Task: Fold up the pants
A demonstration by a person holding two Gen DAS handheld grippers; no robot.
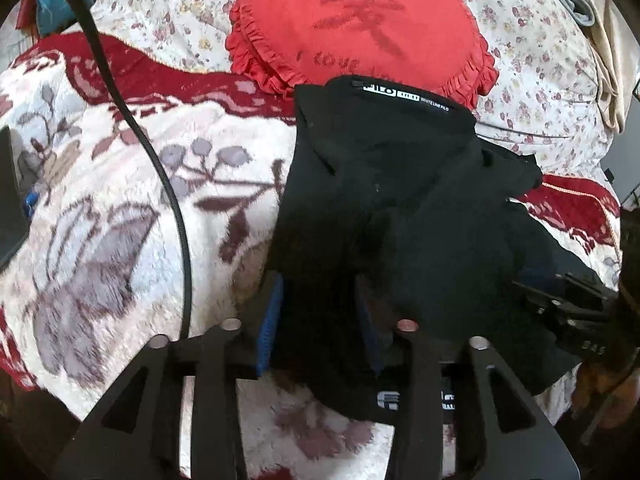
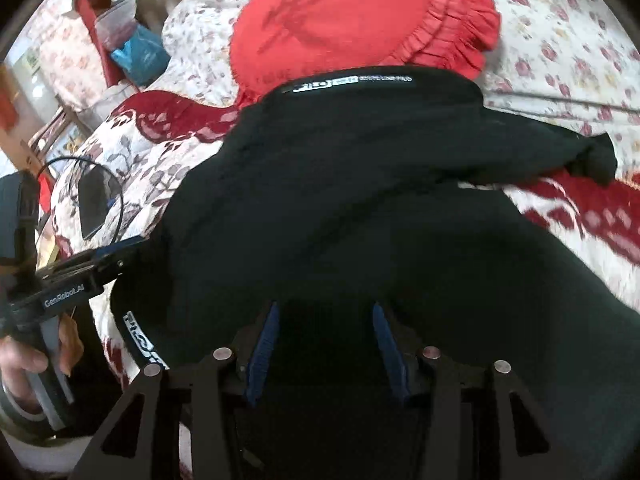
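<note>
Black fabric: the pants (image 1: 384,200) are being shown bunched at centre frame on a fleecy floral blanket (image 1: 120,208), their upper edge touching a red frilled cushion (image 1: 360,24) at the top. A white waistband label is being displayed; only "WHITE LINE" is being read with confidence. The left gripper (image 1: 320,320) is being seen with blue pads apart, cloth draped between them. The right gripper (image 2: 326,344) is being seen likewise, pads apart over black cloth; a grip cannot be told. "GenRobot.AI" is being read on the left tool, lower left of the right view.
</note>
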